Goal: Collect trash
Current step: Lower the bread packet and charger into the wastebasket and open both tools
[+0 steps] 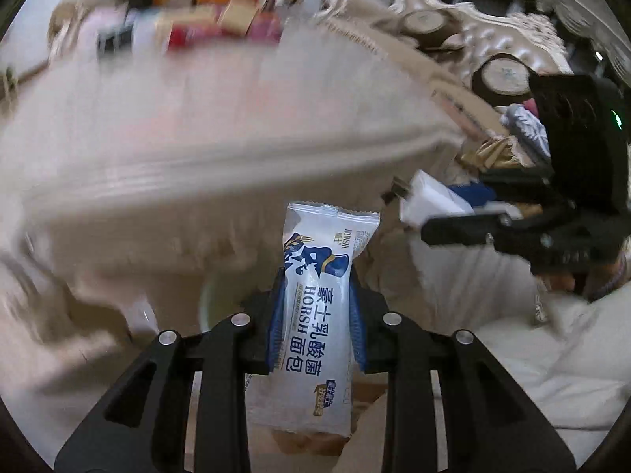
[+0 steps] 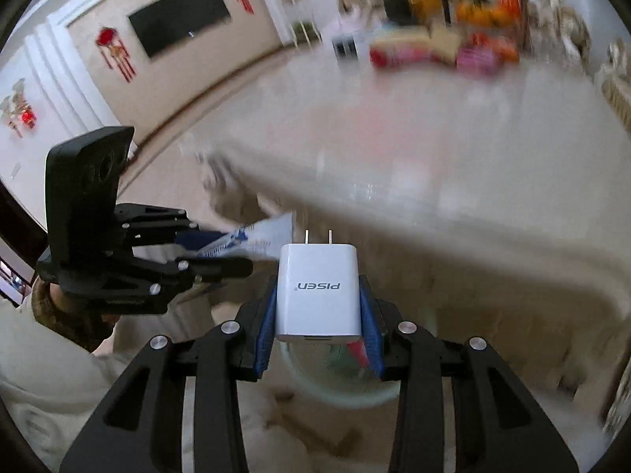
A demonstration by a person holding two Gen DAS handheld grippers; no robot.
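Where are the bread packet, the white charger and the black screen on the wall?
Bread packet (image 1: 315,315): left wrist view, middle of the printed wrapper.
White charger (image 2: 318,295): right wrist view, front face near the lettering.
Black screen (image 2: 179,15): right wrist view, centre of the dark panel.

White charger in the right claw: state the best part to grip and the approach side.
Grip the white charger across its flat side faces, as the right claw does now, coming from the end opposite the prongs; those parallel faces suit the pads and keep the prongs clear.
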